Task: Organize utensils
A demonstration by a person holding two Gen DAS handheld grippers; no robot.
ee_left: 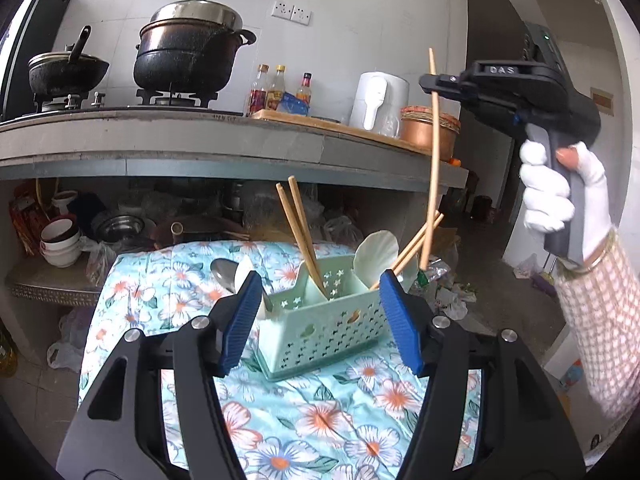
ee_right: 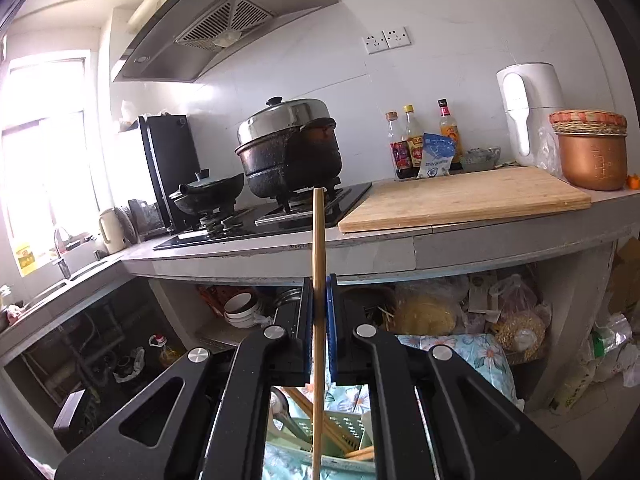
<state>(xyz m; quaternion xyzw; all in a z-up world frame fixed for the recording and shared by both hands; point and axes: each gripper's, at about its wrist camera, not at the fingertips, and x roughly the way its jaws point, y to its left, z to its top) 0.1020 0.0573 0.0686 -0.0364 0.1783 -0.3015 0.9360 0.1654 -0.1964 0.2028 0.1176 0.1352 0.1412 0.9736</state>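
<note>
Your right gripper (ee_right: 319, 312) is clamped on one chopstick (ee_right: 319, 240), held upright high above the green basket (ee_left: 320, 332) on the flowered cloth (ee_left: 320, 412). Your left gripper (ee_left: 316, 320) stands open and empty before the basket, where leaning chopsticks (ee_left: 300, 228), a metal spoon (ee_left: 224, 274) and a white spoon (ee_left: 374, 250) crowd the compartments.

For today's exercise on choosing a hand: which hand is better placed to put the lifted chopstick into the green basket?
Right. Its tongs are shut on the chopstick, hanging upright above the basket. The left tongs are open and hold nothing.
</note>
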